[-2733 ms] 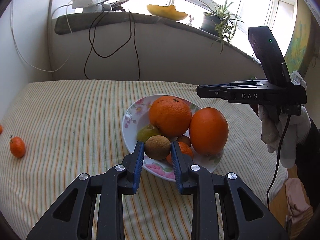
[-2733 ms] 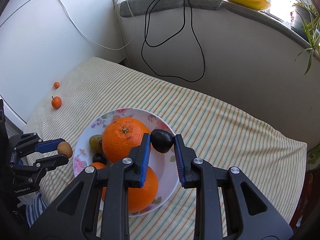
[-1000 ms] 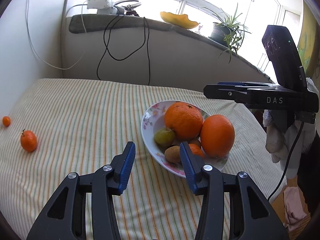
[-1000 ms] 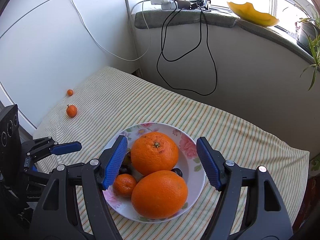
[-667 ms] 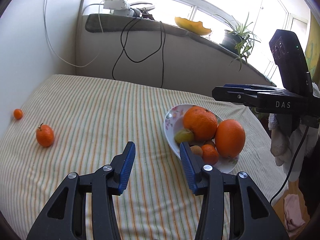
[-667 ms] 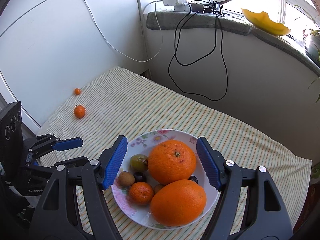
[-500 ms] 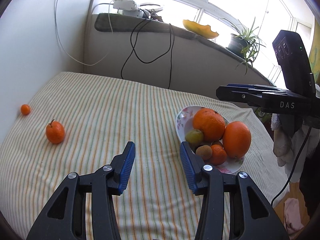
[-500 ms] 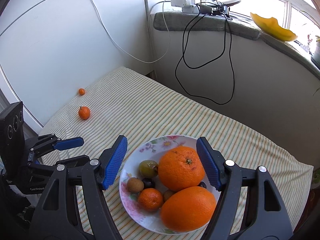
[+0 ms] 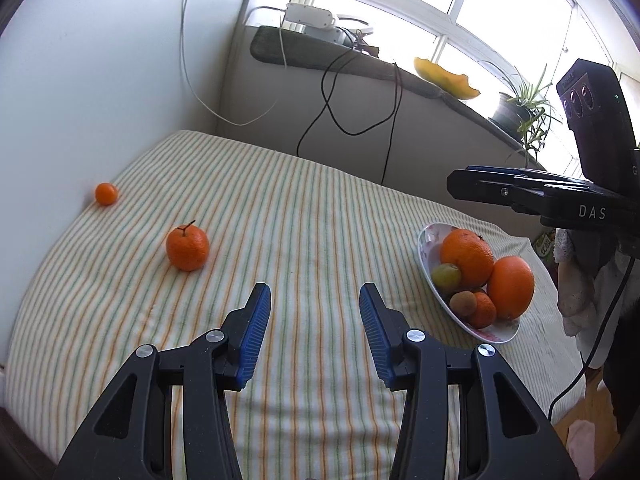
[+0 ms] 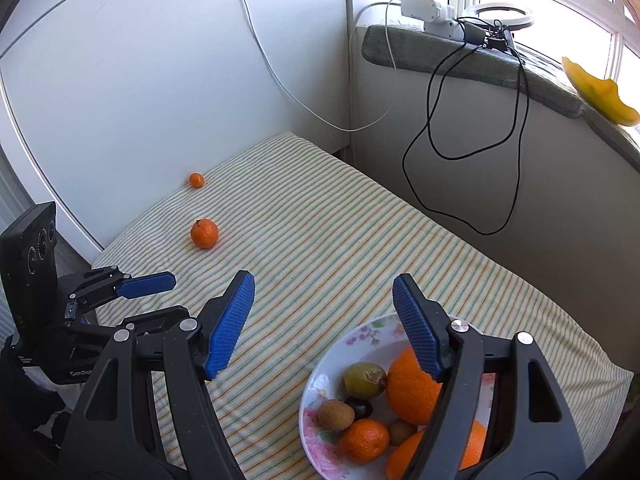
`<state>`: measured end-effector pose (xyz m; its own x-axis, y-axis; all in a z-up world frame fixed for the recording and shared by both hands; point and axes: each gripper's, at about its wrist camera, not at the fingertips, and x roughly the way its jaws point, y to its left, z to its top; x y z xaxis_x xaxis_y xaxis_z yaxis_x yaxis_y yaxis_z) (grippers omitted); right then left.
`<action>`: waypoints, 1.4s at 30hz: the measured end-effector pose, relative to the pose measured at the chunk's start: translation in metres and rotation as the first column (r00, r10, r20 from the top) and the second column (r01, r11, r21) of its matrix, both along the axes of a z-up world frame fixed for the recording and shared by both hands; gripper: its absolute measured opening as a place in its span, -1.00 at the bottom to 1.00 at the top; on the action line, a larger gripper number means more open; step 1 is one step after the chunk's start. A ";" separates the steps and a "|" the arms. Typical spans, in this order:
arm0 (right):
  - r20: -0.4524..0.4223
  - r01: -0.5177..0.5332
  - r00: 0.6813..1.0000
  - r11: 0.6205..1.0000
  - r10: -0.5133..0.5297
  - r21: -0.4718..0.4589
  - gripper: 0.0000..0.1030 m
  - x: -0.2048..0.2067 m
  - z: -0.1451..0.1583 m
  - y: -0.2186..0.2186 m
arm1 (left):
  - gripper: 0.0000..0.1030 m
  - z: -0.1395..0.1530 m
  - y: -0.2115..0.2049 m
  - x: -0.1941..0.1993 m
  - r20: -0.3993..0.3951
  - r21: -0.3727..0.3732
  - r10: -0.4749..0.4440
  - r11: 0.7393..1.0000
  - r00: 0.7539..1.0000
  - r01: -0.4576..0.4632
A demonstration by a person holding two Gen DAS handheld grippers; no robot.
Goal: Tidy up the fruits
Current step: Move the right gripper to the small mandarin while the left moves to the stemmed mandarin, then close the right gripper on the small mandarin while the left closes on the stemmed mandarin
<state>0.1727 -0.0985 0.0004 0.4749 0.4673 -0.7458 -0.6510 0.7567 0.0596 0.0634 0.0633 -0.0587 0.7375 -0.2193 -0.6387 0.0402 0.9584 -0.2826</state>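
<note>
A floral plate (image 9: 425, 240) (image 10: 316, 396) holds two big oranges (image 9: 467, 257), a green fruit (image 10: 365, 379), brown kiwis (image 10: 336, 414), a dark fruit and a small mandarin (image 10: 363, 441). On the striped cloth lie a stemmed mandarin (image 9: 187, 247) (image 10: 204, 233) and, by the wall, a tiny orange fruit (image 9: 106, 193) (image 10: 196, 179). My left gripper (image 9: 312, 304) (image 10: 162, 294) stands open and empty over bare cloth, the mandarin ahead on its left. My right gripper (image 10: 324, 296) is open and empty above the plate's left edge.
The striped cloth (image 9: 300, 216) covers a table set against white walls. Black and white cables (image 10: 472, 128) hang from the sill, which carries a power strip (image 10: 428, 10), a yellow dish (image 9: 446, 78) and a potted plant (image 9: 520, 108). A gloved hand (image 9: 576, 296) holds the right gripper.
Both grippers have swung left, away from the plate, so the two loose orange fruits sit nearer the middle. Both stay open and empty over the last second.
</note>
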 end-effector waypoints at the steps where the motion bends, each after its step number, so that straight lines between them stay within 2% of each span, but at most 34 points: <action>1: 0.002 -0.007 1.000 1.000 0.007 0.000 0.44 0.000 0.000 0.005 | -0.13 0.000 0.005 0.000 0.000 0.001 0.009 1.000 1.000 -0.009; 21: -0.010 -0.182 0.983 0.982 0.182 -0.041 0.44 0.009 -0.008 0.100 | -0.13 -0.006 0.086 -0.007 0.019 0.041 0.197 0.979 0.980 -0.198; 32: -0.101 -0.286 0.953 0.958 0.285 0.006 0.44 0.031 -0.017 0.176 | -0.13 -0.016 0.091 -0.009 0.009 0.021 0.166 0.986 0.986 -0.167; 38: -0.207 -0.316 0.926 0.948 0.317 0.037 0.11 0.055 -0.034 0.220 | -0.15 -0.023 0.083 0.004 -0.002 0.001 0.119 0.993 0.993 -0.119; 42: -0.251 -0.321 0.914 0.946 0.319 0.036 0.05 0.070 -0.047 0.244 | -0.21 -0.026 0.083 0.017 -0.012 -0.003 0.105 0.995 0.994 -0.105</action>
